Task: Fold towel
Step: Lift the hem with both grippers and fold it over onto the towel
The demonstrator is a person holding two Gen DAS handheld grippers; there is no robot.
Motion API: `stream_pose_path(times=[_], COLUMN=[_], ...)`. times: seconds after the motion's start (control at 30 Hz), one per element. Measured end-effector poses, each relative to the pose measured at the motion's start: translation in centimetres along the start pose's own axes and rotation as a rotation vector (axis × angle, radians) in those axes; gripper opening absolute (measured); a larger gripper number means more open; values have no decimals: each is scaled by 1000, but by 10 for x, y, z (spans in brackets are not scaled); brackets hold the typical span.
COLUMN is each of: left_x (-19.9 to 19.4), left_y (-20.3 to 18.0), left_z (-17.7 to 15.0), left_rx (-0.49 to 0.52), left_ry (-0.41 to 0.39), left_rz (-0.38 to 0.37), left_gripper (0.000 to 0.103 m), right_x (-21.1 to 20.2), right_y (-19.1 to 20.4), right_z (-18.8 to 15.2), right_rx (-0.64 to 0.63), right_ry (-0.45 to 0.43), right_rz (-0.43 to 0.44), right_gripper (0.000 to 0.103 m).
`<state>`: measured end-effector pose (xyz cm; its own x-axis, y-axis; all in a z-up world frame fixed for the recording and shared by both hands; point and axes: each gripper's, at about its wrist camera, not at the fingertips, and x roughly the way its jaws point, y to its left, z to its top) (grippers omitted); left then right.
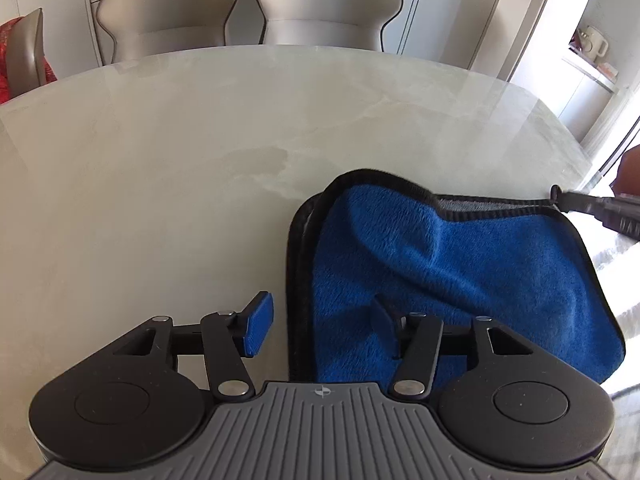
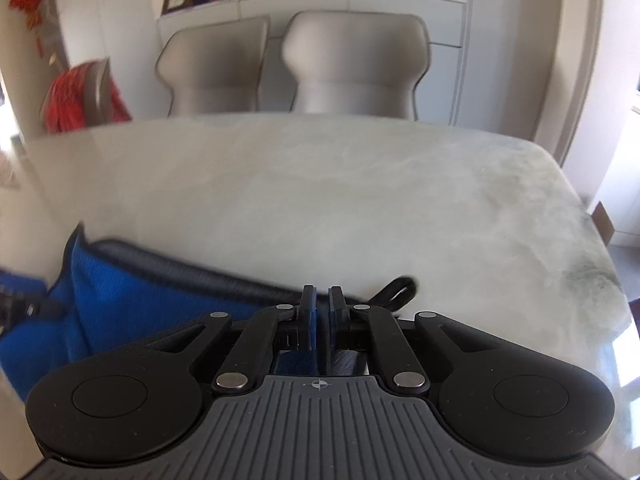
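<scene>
A blue towel (image 1: pixel 460 276) with black edging and a grey underside lies folded over on the pale marble table (image 1: pixel 180 168). My left gripper (image 1: pixel 320 326) is open above the towel's near left edge, with one blue pad (image 1: pixel 258 326) over bare table and the other over the cloth. My right gripper (image 2: pixel 322 316) is shut on the towel's black edge, and its tip shows in the left wrist view (image 1: pixel 580 202) at the towel's far right corner. In the right wrist view the towel (image 2: pixel 116 296) stretches away to the left, blurred, with its black loop (image 2: pixel 396 292) beside the fingers.
Two grey chairs (image 1: pixel 248 12) stand at the table's far side. A chair with a red cushion (image 1: pixel 24 52) is at the left. A shelf with a cup (image 1: pixel 592 46) is at the far right, and the table's right edge (image 2: pixel 608 264) is close to the right gripper.
</scene>
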<state>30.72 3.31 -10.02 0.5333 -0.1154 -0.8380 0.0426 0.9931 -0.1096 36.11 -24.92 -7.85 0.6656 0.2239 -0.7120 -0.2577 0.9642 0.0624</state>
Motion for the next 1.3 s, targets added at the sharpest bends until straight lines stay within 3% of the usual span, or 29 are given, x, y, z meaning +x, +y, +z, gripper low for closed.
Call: stream_pose_path(times=[0.2,0.3,0.47,0.57,0.67,0.77,0.9,0.93,0.97,1.0,1.07,1.2,1.23,1.3], left_x=[1,2,2,9,19,25,32,34,35,36,36,38,40,41], left_y=[0,4,6,6,4,5,7,6,5,4,1,-2,-4,-5], left_z=[-6,7,34,43,47,50,56,57,57,58,56,53,51,49], left_rx=[12,15,132,207,315,338,363,373,385,397,426,489,500,499], left_ry=[-17,-74,-200,-206,-191,-172,-163,-155,-148,-144,-148,-139,-133,-119], left_rz=[-1,-14,-77,-128,-130,-142,-177,-184,-192,-200,-217,-242,-245,-252], left_gripper=[59,59,59,59,61,63,63,63,61,60,44,25,13,9], right_x=[4,6,7,6,7,11,11,11,10,9,6,4,3,0], right_y=[-7,-4,-9,-12,-11,-9,-7,-6,-6,-5,-4,0,0,-2], right_z=[5,-1,-10,-14,-16,-19,-21,-20,-20,-21,-22,-24,-24,-22], right_rx=[9,2,49,45,10,-20,-55,-61,-70,-82,-107,-141,-146,-135], right_ry=[21,47,53,51,69,101,88,87,85,76,57,51,48,29], right_rz=[37,72,117,164,200,234,251,247,240,244,255,252,248,235], right_gripper=[10,12,16,28,35,43,40,33,17,12,11,7,6,6])
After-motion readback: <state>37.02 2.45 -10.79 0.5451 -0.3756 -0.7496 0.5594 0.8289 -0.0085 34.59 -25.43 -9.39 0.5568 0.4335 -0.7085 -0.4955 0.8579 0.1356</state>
